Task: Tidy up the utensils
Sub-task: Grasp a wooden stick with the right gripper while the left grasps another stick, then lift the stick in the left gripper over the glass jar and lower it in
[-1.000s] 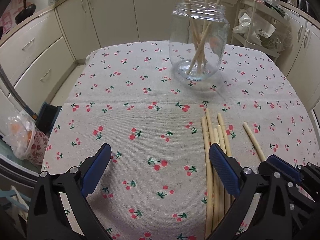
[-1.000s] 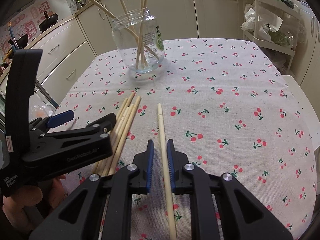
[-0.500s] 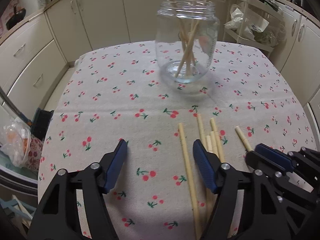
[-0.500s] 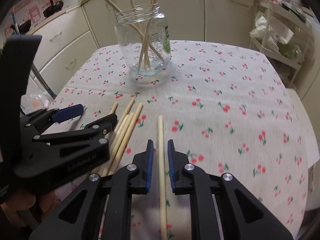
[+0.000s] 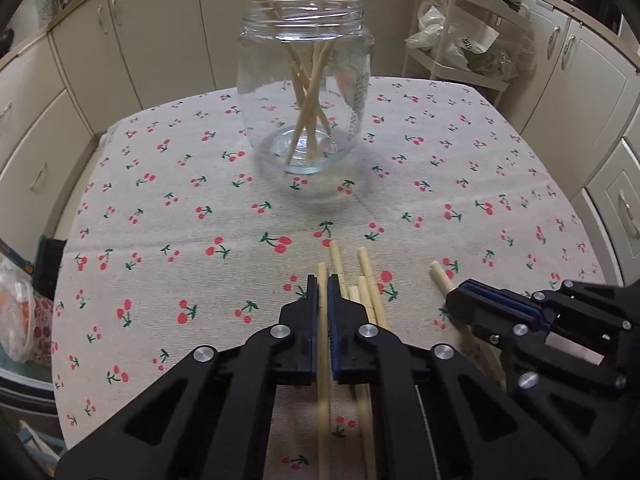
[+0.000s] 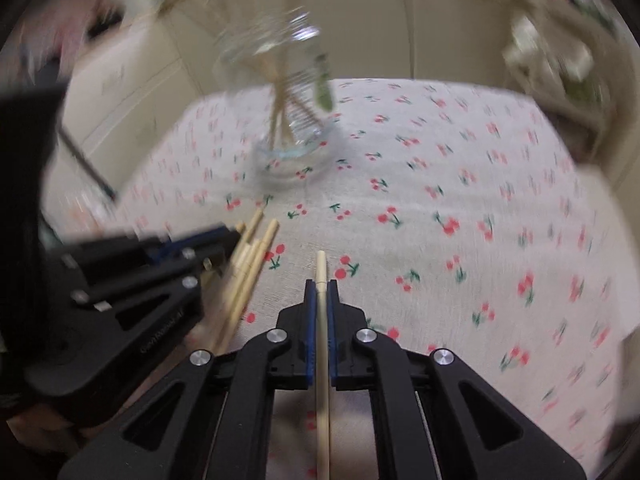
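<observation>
A worktop (image 5: pixel 168 248) covered in a cherry-print cloth is seen from two wrist views. Toward its far side a clear glass jar (image 5: pixel 304 92) stands upright, with several chopsticks leaning crossed inside it and sticking out above the rim.

In the left wrist view, the left tool (image 5: pixel 323 296) is closed on a single chopstick (image 5: pixel 322 360), which is pinched between the blue pads (image 5: pixel 313 320) and runs forward past the tips. Just to the right of it, a loose bundle (image 5: pixel 366 284) of further chopsticks lies flat on the cloth, roughly parallel and touching one another. The right tool (image 5: pixel 492 308) is seen at the lower right, near the bundle, with a stick end showing beyond its tip.

In the right wrist view, which is blurred by motion, the right tool (image 6: pixel 321 300) is clamped on another stick (image 6: pixel 321 360), held along the line of the fingers with its end pointing toward the jar (image 6: pixel 288 92). The stick appears to be lifted clear of the cloth, though the blur makes this uncertain. The left tool (image 6: pixel 224 240) is seen at the left, beside the bundle (image 6: pixel 248 276).
</observation>
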A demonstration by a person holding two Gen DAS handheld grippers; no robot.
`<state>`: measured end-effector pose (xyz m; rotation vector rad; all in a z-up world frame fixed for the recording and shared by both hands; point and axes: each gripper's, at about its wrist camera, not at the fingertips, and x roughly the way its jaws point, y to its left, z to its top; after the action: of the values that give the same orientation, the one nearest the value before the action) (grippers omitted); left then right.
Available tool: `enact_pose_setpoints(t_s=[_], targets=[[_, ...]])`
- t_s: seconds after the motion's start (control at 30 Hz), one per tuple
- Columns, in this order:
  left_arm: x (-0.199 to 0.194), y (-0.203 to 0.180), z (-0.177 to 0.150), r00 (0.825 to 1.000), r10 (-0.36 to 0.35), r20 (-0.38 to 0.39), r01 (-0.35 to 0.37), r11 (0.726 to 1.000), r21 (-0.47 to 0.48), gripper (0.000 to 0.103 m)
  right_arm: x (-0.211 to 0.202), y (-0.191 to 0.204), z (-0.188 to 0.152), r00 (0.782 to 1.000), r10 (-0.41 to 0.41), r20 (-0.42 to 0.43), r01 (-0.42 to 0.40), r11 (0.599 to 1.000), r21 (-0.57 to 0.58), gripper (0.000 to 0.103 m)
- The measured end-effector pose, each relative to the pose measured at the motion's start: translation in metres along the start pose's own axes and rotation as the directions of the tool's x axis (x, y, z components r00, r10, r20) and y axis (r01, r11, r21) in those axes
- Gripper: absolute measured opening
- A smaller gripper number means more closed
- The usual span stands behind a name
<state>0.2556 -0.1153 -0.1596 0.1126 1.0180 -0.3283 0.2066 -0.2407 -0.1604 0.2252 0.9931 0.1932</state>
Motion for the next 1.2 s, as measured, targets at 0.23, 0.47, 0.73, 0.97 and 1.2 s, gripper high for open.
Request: enact_pose_setpoints(t_s=[0.23, 0.47, 0.73, 0.97, 1.2], targets=[[-0.030, 0.007, -0.008, 0.994, -0.046, 0.099, 0.049, 0.998, -0.036, 0.005, -0.024, -0.022, -0.018, 0.983, 0.115, 0.146, -0.142, 0.970, 0.196, 0.006], [-0.085, 0.021, 0.006, 0.928, -0.117, 0.354, 0.150, 0.986, -0.069, 0.005, -0.032, -0.033, -0.026, 0.963, 0.118, 0.242, -0.184, 0.945, 0.270, 0.006], [-0.146, 0.042, 0.043, 0.771, -0.090, 0.631, 0.219, 0.967, -0.129, 0.005, -0.037, -0.041, -0.030, 0.953, 0.123, 0.276, -0.205, 0.934, 0.292, 0.006], [-0.160, 0.046, 0.074, 0.688, -0.060, 0.723, 0.268, 0.947, -0.176, 0.005, -0.041, -0.037, -0.032, 0.947, 0.122, 0.297, -0.203, 0.944, 0.262, 0.006], [-0.166, 0.045, 0.114, 0.603, 0.000, 0.798, 0.280, 0.936, -0.212, 0.005, -0.041, -0.040, -0.033, 0.942, 0.136, 0.307, -0.222, 0.938, 0.267, 0.006]])
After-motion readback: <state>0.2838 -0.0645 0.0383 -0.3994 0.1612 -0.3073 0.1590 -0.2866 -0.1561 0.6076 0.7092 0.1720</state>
